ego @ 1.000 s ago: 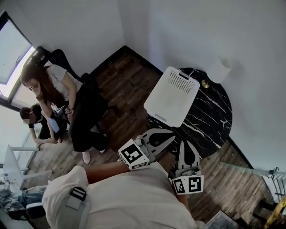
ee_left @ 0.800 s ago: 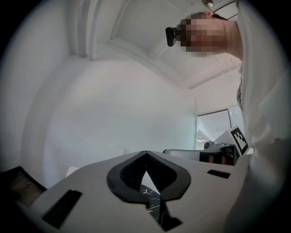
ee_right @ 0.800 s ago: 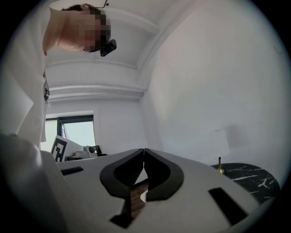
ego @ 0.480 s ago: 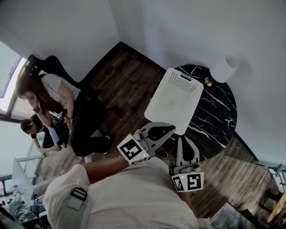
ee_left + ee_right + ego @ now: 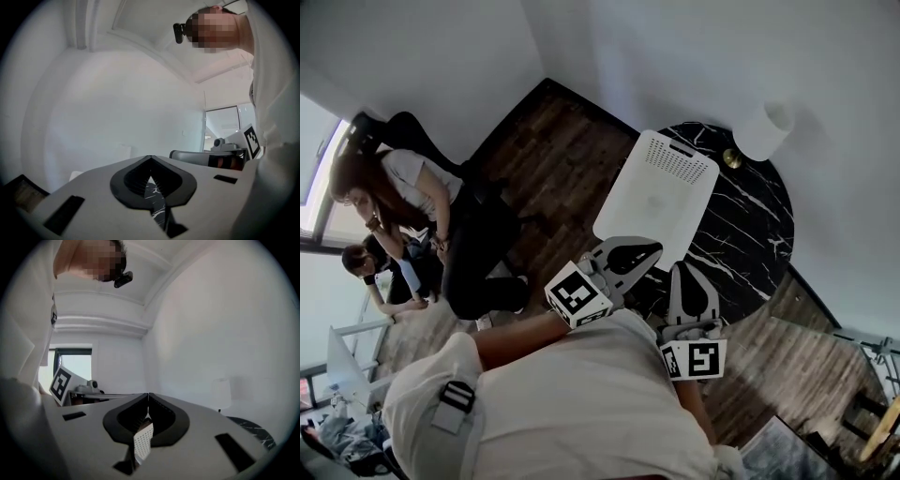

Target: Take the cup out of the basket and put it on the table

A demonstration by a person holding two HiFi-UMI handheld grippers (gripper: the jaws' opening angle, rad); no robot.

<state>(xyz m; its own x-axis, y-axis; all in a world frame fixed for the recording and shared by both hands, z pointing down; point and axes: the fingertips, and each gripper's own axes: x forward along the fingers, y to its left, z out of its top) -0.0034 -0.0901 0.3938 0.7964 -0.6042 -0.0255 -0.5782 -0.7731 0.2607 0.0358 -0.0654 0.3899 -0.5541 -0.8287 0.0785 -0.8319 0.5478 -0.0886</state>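
A round black marble desk (image 5: 753, 223) fills the right of centre in the head view, and a white rectangular plastic basket (image 5: 656, 195) with a patch of small holes at its far end sits on the desk's left part, overhanging the edge slightly. The cup cannot be seen in any view; it is probably inside the basket, whose top appears as a closed white face from above. The left claw (image 5: 655, 249) hangs at the basket's near edge with its jaws pressed together and holding nothing. The right claw (image 5: 685, 270), just beside it over the dark marble, is likewise closed and empty. Both point towards the basket, which suggests an approach rather than a grasp. A white cylindrical lamp shade (image 5: 766, 129) stands in the upper right, well away from the claws.
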